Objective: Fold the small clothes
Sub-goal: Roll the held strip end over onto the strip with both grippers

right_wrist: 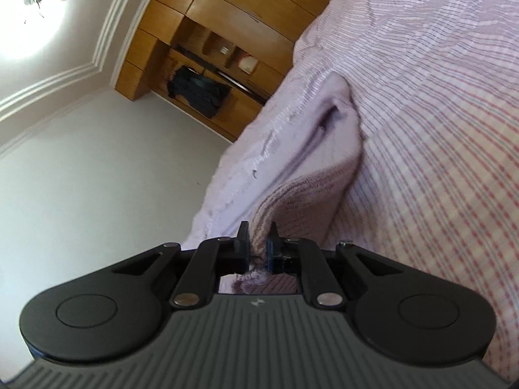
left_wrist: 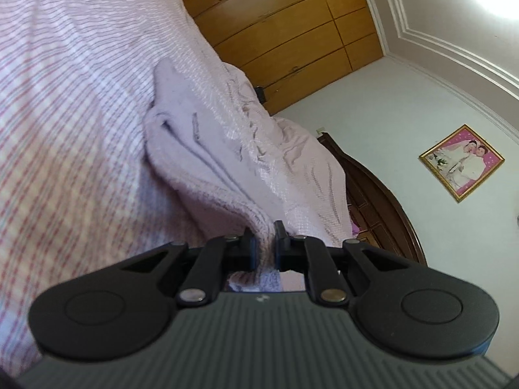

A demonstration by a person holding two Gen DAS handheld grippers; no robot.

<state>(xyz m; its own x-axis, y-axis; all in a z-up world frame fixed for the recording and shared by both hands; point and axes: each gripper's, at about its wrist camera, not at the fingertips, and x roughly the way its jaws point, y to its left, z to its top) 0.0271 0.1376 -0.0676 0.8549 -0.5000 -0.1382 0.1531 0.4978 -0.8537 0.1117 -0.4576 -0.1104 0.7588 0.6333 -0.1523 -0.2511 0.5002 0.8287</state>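
Cloth (left_wrist: 207, 162), soft, fuzzy and pale purple, is lying bunched on the bed (left_wrist: 65, 113) with its striped pink cover. Left gripper (left_wrist: 265, 238) is pinching one edge of it tight. Right gripper (right_wrist: 258, 243) is squeezing another edge, where the knit is looking ribbed.

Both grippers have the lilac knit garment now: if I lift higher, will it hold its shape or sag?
The lilac garment will likely sag: it already drapes in soft folds between the left gripper and right gripper. It is probably light, since thin pinched edges carry it. The fuzzy knit should resist slipping against the striped bedcover.
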